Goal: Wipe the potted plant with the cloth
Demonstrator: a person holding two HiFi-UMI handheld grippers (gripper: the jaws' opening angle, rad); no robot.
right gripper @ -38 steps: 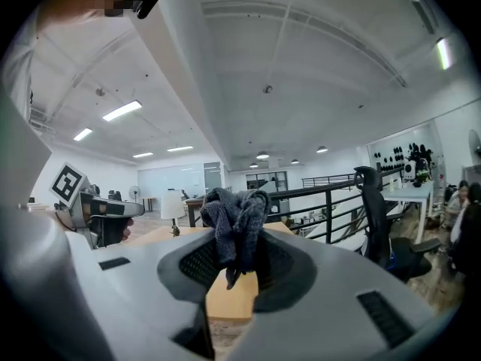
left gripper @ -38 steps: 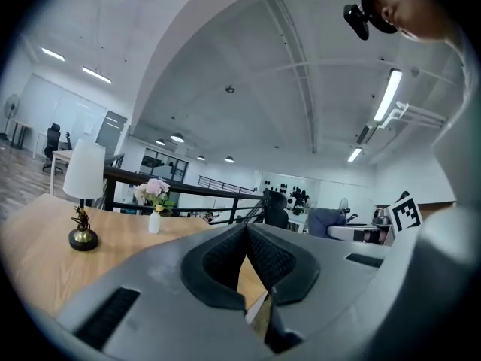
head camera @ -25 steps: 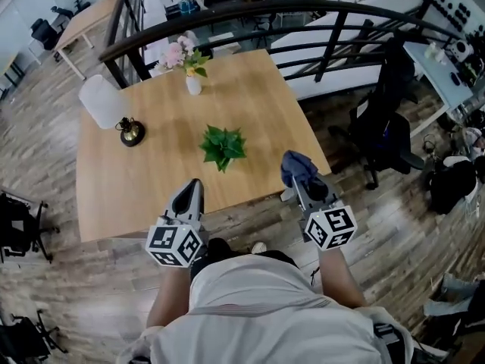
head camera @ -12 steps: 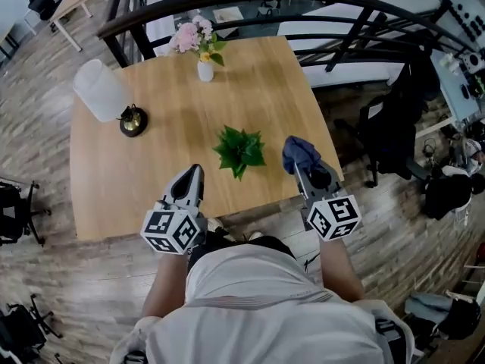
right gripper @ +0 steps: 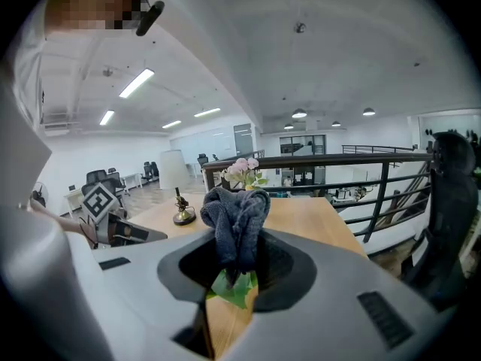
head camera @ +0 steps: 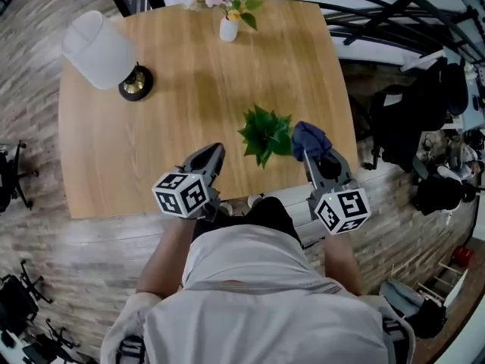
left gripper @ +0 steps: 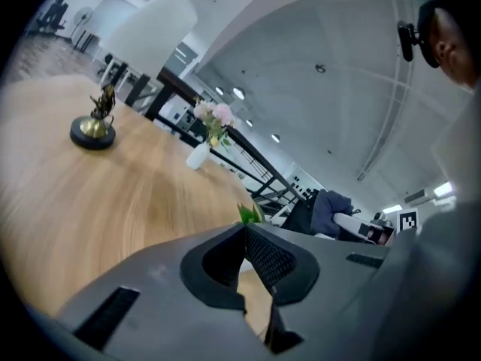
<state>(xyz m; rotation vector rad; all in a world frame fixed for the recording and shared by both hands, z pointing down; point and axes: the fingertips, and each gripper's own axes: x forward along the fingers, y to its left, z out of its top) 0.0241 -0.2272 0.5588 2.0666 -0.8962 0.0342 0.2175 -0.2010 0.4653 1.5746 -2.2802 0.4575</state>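
A person wears a pale short-sleeved shirt (head camera: 258,287) and dark trousers (head camera: 264,209). The grey left gripper (head camera: 214,150) and right gripper (head camera: 311,158) each carry a white cube with black square markers.

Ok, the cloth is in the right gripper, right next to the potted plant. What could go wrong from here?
1. The potted plant stands near the front edge of the table; a sideways wipe could slide or tip it off.
2. The left gripper is shut, holding nothing, so nothing braces the pot.
3. The cloth is bunched in the right gripper, so the hard jaws may bend leaves.
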